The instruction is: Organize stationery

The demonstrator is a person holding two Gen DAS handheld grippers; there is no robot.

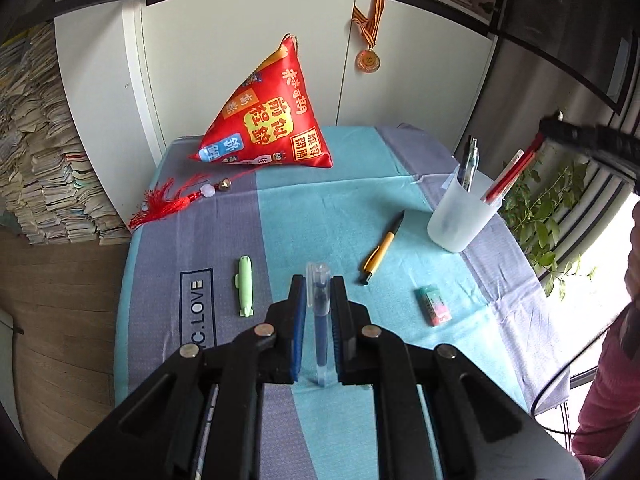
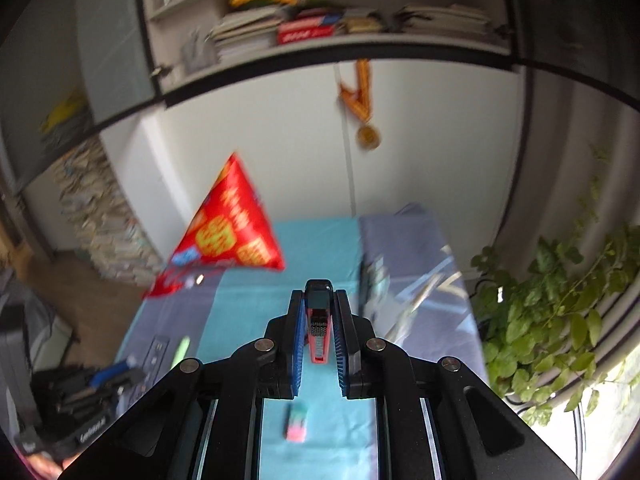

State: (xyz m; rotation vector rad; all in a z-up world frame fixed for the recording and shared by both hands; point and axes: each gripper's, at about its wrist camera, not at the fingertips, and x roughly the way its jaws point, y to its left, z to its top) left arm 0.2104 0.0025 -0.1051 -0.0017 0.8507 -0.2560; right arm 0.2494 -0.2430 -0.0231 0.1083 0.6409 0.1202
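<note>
Your left gripper [image 1: 319, 280] jaws clamped on a blue gel pen [image 1: 321, 320] above the desk [image 1: 340, 200], your right gripper [image 2: 319, 294] jaws closed on what looks like a red-and-black pen [image 2: 319, 328], eraser [image 1: 435, 305], orange pen [image 1: 382, 249], green highlighter [image 1: 245, 285] lying beyond, translucent pen cup [image 1: 460, 220] far right.

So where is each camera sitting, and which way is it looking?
Left wrist: sits on the left gripper, looking down along its fingers over the table; it grips a blue pen. A pink sleeve shows at the right edge.
Right wrist: sits on the right gripper, facing the cupboard; it grips a red stapler.
Both show the red pillow, medal and eraser.
</note>
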